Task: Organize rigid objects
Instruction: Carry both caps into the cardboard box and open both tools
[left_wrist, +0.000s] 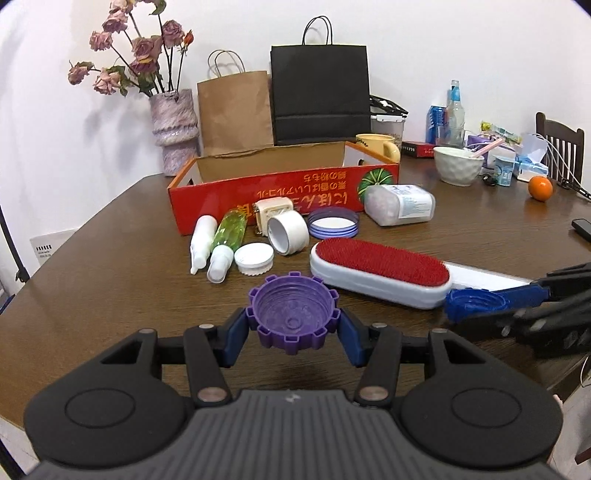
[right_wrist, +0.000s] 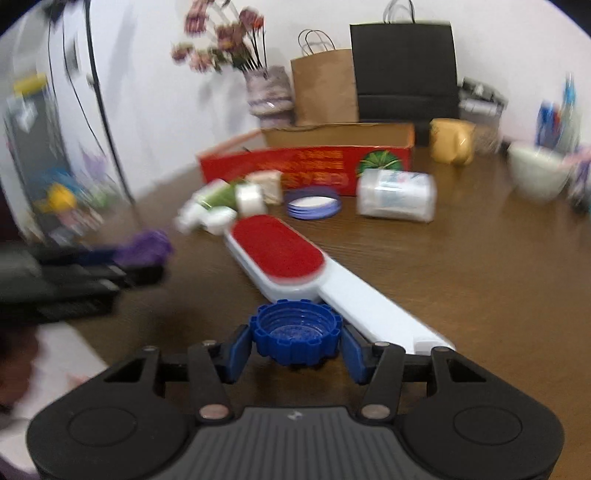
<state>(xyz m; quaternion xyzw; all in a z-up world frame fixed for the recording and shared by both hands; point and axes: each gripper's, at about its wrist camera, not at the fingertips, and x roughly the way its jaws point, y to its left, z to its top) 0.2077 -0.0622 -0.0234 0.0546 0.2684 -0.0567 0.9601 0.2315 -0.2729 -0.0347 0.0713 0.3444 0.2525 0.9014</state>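
Left wrist view shows my left claw (left_wrist: 293, 328) closed on a purple ridged cap (left_wrist: 293, 317), pads pressing its notched rim on both sides, the cap's open side up and lifted clear of the desk (left_wrist: 110, 288). My right claw (right_wrist: 295, 341) grips a blue ridged cap (right_wrist: 295, 332) the same way, close beside the handle of the lint brush (right_wrist: 280, 254).

Both caps look bound for the red cardboard box (left_wrist: 280, 192) beyond the clutter — so I judge the step in hand is a carry. To do it well I keep each squeeze steady, hold the caps level, and travel high enough to pass over the spray bottles (left_wrist: 216, 240), tape roll (left_wrist: 288, 232) and brush. I should release only once a cap is past the box's near wall, one claw at a time so they don't collide.
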